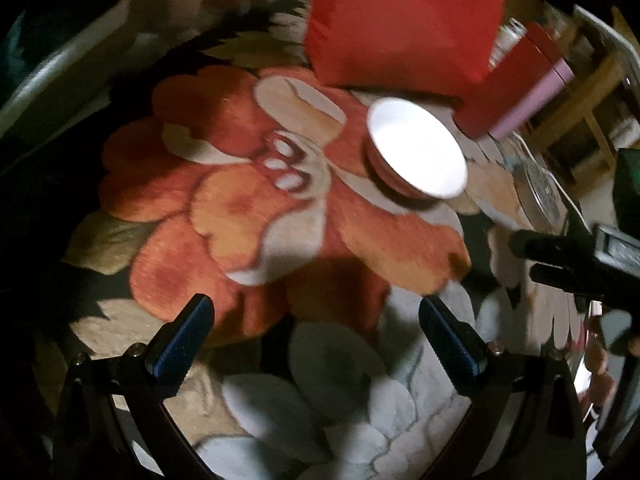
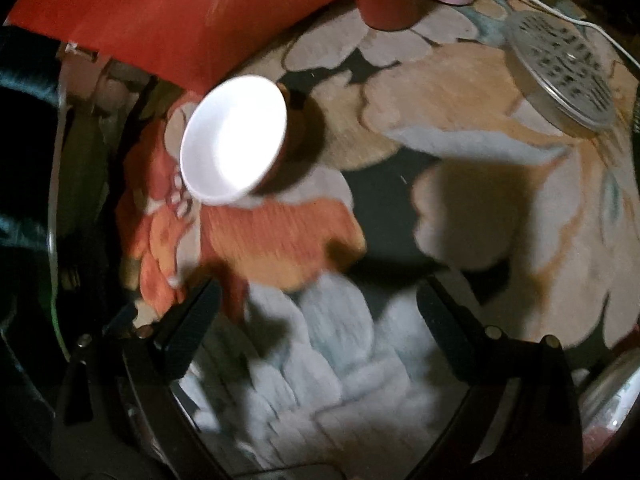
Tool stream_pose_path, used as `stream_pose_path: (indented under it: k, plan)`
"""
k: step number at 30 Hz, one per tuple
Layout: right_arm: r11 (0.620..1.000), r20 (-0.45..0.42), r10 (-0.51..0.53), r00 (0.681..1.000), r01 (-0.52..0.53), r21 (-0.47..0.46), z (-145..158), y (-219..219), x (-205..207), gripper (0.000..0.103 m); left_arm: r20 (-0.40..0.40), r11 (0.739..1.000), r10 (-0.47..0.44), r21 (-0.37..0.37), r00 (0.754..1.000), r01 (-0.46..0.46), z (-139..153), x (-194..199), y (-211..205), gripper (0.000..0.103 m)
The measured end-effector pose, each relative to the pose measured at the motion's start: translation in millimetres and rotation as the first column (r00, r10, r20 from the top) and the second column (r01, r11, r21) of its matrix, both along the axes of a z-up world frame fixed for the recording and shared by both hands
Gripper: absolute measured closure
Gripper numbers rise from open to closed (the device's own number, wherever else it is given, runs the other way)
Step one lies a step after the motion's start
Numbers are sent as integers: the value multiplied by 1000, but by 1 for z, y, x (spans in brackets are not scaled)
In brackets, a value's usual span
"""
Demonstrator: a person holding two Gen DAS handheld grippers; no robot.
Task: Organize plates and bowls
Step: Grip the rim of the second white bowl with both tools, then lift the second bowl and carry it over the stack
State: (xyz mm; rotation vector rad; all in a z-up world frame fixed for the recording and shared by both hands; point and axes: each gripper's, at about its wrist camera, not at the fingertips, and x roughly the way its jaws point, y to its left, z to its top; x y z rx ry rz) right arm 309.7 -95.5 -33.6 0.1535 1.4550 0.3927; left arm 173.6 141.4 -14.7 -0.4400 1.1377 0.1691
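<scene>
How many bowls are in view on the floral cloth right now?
1: a white bowl with a red outside stands on the floral cloth, just in front of the red bag. No plates show; others may lie outside both views.

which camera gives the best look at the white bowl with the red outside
The left wrist view: the bowl sits upright near the middle, its white inside and red striped wall both showing. The right wrist view shows the same bowl off to the left, blurrier, mostly glaring white inside with only a sliver of wall.

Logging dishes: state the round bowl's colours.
White inside, red-brown outside on the round bowl; left wrist view shows it best.
</scene>
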Motion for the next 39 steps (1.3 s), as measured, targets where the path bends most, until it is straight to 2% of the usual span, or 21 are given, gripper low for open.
stream_pose_path:
  k: [2,4,6,7,10,12,15,19,22,26,28,30,32,34,36,39]
  plan:
    - [1000,-19,-25,1000,25,17,-7,9,15,6,7,1000,30,-1,1000,-30,2,0,10,1]
    - [998,-46,-58,997,60,33,-18,18,30,12,10,999,50,-3,999,-50,2,0,16,1]
    - [994,-76,-94,993,98,48,-28,26,43,24,9,998,63,-5,998,-63,1,-2,21,1]
    - [992,-82,-110,991,115,56,-32,30,48,26,7,998,65,-3,998,-65,0,-3,22,1]
    - [987,-85,-135,987,141,70,-43,42,58,50,-8,998,62,3,998,-62,-6,-6,24,1]
    - [990,-90,-117,989,123,67,-49,52,60,84,-19,998,64,-2,998,-64,-10,-8,26,1]
    - [995,-69,-89,994,92,33,-49,60,59,85,-25,998,63,-2,998,-63,-12,-10,25,1]
    - [995,-111,-27,993,37,88,-51,55,49,86,-26,998,61,-6,998,-61,-12,-12,24,1]
    - [990,-158,74,985,-53,133,-53,52,32,86,-27,998,55,-14,998,-56,-12,-11,24,1]
    - [959,-189,270,944,-246,140,-56,58,-3,87,-34,999,34,-36,999,-36,-16,-9,19,1]
    - [922,-177,383,907,-364,133,-54,62,-24,87,-46,998,20,-53,999,-23,-20,-8,15,1]
    - [890,-166,454,875,-437,134,-52,65,-39,87,-71,998,2,-64,997,-7,-27,-7,10,1]
    - [869,-138,494,858,-484,103,-48,68,-51,86,-101,997,-19,-79,995,11,-36,-8,4,1]
    - [873,-120,487,865,-482,72,-46,71,-56,84,-122,996,-34,-84,992,23,-42,-8,-1,4]
    - [886,-102,464,880,-462,42,-43,71,-60,82,-128,995,-43,-91,991,31,-45,-9,-7,16]
    - [910,-62,414,908,-414,2,-40,67,-66,82,-126,995,-53,-95,991,41,-47,-7,-12,28]
